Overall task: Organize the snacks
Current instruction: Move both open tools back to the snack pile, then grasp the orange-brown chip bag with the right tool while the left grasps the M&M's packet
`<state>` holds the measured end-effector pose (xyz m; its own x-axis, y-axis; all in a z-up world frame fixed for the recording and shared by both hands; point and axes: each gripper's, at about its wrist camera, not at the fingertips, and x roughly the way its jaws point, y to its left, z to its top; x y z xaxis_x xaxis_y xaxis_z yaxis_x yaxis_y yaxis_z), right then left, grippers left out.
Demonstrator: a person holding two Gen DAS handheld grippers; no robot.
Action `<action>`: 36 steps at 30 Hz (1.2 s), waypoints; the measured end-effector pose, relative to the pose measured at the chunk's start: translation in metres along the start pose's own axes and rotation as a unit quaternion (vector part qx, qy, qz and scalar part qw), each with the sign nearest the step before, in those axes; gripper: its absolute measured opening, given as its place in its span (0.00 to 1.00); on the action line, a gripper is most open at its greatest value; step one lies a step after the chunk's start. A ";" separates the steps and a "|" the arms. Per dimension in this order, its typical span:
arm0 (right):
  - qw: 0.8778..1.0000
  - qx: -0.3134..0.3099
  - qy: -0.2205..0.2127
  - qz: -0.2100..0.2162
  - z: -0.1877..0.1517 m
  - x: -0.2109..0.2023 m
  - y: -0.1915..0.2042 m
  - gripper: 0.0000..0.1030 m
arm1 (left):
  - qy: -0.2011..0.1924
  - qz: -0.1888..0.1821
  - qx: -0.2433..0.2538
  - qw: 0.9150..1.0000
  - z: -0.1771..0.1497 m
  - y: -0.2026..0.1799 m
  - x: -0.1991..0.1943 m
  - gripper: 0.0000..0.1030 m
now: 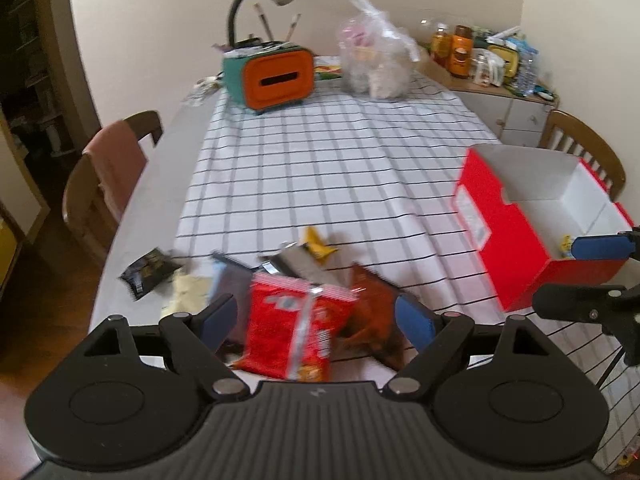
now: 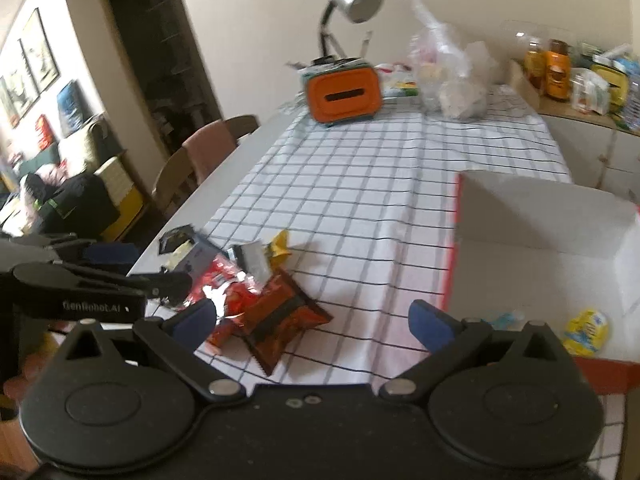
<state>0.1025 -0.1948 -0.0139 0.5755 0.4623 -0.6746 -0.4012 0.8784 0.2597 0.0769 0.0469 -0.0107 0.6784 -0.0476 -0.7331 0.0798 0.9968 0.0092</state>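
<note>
I see the tabletop (image 1: 168,168) under a white black-checked cloth (image 1: 320,168). Near me on it lies a heap of snack packets (image 1: 296,320); to the right stands an open red box (image 1: 516,236). At the far end sit an orange-fronted tissue holder (image 1: 276,80) and a clear plastic bag (image 1: 376,64).

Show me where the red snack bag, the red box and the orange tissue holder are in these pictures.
red snack bag (image 1: 294,332): left wrist view, middle of its front face.
red box (image 1: 516,256): left wrist view, its red outer side wall.
orange tissue holder (image 2: 344,98): right wrist view, orange front, just above the slot.
</note>
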 end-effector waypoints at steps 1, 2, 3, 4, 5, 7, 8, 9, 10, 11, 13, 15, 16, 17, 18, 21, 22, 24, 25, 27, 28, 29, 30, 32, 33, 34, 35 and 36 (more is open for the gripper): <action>1.000 0.004 0.004 -0.001 0.000 0.005 0.003 1.00 | 0.000 0.005 -0.004 1.000 -0.003 0.008 0.001 0.84; 1.000 0.010 0.009 0.001 0.000 0.011 0.006 1.00 | 0.001 0.009 -0.009 1.000 -0.006 0.015 0.002 0.84; 1.000 0.015 0.014 0.003 0.001 0.017 0.009 1.00 | 0.003 0.011 -0.012 1.000 -0.008 0.022 0.003 0.84; 1.000 0.020 0.018 0.001 0.001 0.023 0.012 1.00 | 0.005 0.013 -0.016 1.000 -0.011 0.029 0.004 0.84; 0.999 0.024 0.024 -0.001 0.001 0.028 0.014 1.00 | 0.008 0.016 -0.020 1.000 -0.014 0.035 0.006 0.84; 0.999 0.030 0.034 -0.005 0.002 0.040 0.019 0.99 | 0.013 0.024 -0.025 0.999 -0.018 0.049 0.012 0.84; 0.999 0.035 0.038 -0.007 0.002 0.046 0.021 0.99 | 0.015 0.028 -0.027 0.999 -0.020 0.055 0.015 0.84; 0.998 0.039 0.043 -0.009 0.003 0.053 0.023 0.99 | 0.017 0.031 -0.029 0.999 -0.023 0.062 0.017 0.84; 0.998 0.042 0.048 -0.011 0.003 0.059 0.023 0.99 | 0.020 0.033 -0.031 0.999 -0.025 0.067 0.020 0.84; 0.998 0.045 0.051 -0.015 0.003 0.065 0.025 0.99 | 0.022 0.035 -0.034 0.999 -0.027 0.073 0.022 0.84; 0.996 0.057 0.061 -0.024 0.004 0.078 0.026 0.98 | 0.027 0.037 -0.037 0.998 -0.030 0.083 0.029 0.84; 0.994 0.074 0.073 -0.031 0.004 0.089 0.025 0.96 | 0.028 0.037 -0.035 0.998 -0.034 0.091 0.034 0.84; 0.993 0.083 0.079 -0.033 0.004 0.094 0.024 0.96 | 0.029 0.037 -0.033 0.998 -0.035 0.095 0.037 0.84; 0.992 0.090 0.085 -0.038 0.004 0.100 0.023 0.96 | 0.031 0.036 -0.032 0.998 -0.037 0.099 0.040 0.84; 0.991 0.093 0.090 -0.043 0.004 0.104 0.024 0.96 | 0.033 0.034 -0.032 0.998 -0.039 0.102 0.043 0.84; 0.989 0.088 0.103 -0.058 0.004 0.118 0.025 0.96 | 0.039 0.028 -0.028 0.998 -0.043 0.110 0.054 0.84; 0.988 0.092 0.108 -0.062 0.004 0.122 0.025 0.95 | 0.040 0.026 -0.027 0.999 -0.043 0.113 0.058 0.84; 0.985 0.110 0.118 -0.063 0.003 0.129 0.021 0.92 | 0.045 0.019 -0.030 0.998 -0.045 0.117 0.066 0.84; 0.983 0.117 0.123 -0.064 0.002 0.133 0.019 0.91 | 0.047 0.014 -0.031 0.998 -0.045 0.119 0.070 0.84; 0.981 0.132 0.129 -0.063 0.002 0.139 0.016 0.88 | 0.052 -0.001 -0.036 0.998 -0.046 0.123 0.076 0.84; 0.980 0.138 0.132 -0.063 0.002 0.142 0.015 0.87 | 0.056 -0.006 -0.039 0.998 -0.047 0.125 0.080 0.84; 0.978 0.143 0.135 -0.063 0.002 0.145 0.014 0.87 | 0.060 -0.012 -0.042 0.997 -0.047 0.127 0.083 0.84; 0.977 0.149 0.137 -0.061 0.002 0.147 0.013 0.87 | 0.064 -0.015 -0.046 0.997 -0.047 0.128 0.087 0.84; 0.975 0.159 0.142 -0.058 0.002 0.151 0.012 0.85 | 0.069 -0.017 -0.052 0.996 -0.046 0.131 0.093 0.84; 0.975 0.163 0.144 -0.055 0.002 0.153 0.012 0.83 | 0.070 -0.024 -0.057 0.996 -0.045 0.132 0.095 0.84; 0.974 0.166 0.146 -0.051 0.002 0.155 0.012 0.81 | 0.072 -0.028 -0.061 0.995 -0.044 0.133 0.097 0.84; 0.973 0.170 0.148 -0.046 0.002 0.156 0.013 0.80 | 0.075 -0.030 -0.063 0.995 -0.042 0.133 0.100 0.84; 0.973 0.172 0.150 -0.041 0.001 0.157 0.013 0.79 | 0.080 -0.033 -0.064 0.994 -0.041 0.133 0.103 0.84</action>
<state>0.1883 -0.1105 -0.1152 0.3420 0.3776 -0.8605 -0.0711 0.9235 0.3770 0.1272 0.1775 -0.1133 0.5497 -0.1117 -0.8278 0.0185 0.9924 -0.1216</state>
